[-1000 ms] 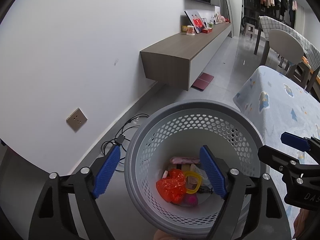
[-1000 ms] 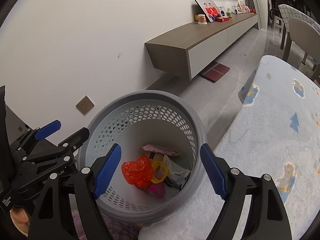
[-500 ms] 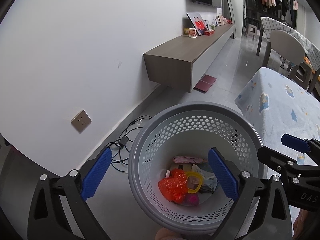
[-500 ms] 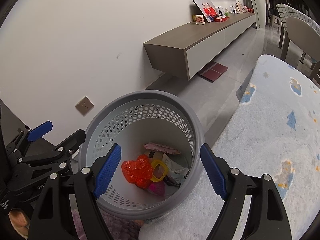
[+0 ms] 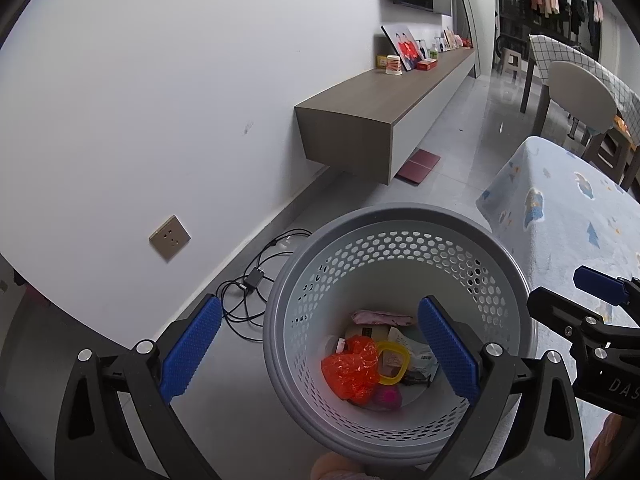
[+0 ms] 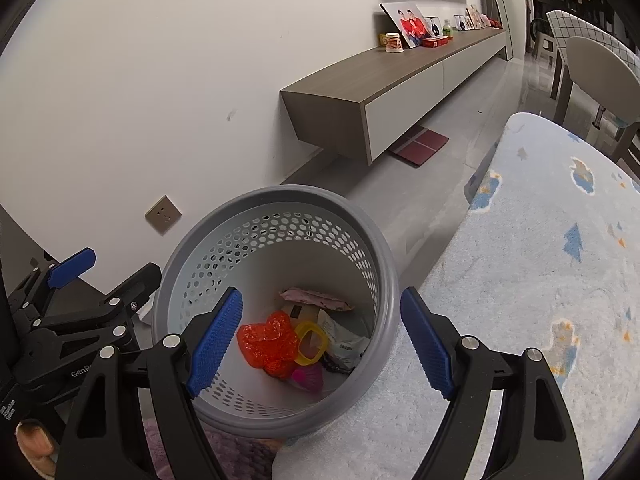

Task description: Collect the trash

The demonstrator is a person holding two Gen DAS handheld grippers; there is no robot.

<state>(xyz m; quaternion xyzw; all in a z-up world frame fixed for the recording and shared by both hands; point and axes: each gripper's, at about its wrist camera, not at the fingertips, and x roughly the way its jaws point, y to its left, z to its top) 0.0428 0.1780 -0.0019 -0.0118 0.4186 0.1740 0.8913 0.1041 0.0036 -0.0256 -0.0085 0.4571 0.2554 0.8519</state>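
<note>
Left wrist view: our left gripper [image 5: 318,350], jaws just opened wide and empty, straddled the bin [image 5: 400,220] rim at lower centre; trash [image 5: 352,372] lay inside. Our right gripper [image 6: 320,344] was also spread, empty.

The right finger [image 5: 448,354] of the left gripper [image 5: 318,354] is covering part of the litter at the bottom of the grey basket [image 5: 400,224] — a white wrapper [image 5: 420,360] is showing only in part beside it. The dark bits [image 6: 334,362] under the yellow ring [image 6: 310,342] are lying too small to tell. At the basket's near rim, a pale shape [image 5: 336,468] is getting cut off by the frame's lower edge.
</note>
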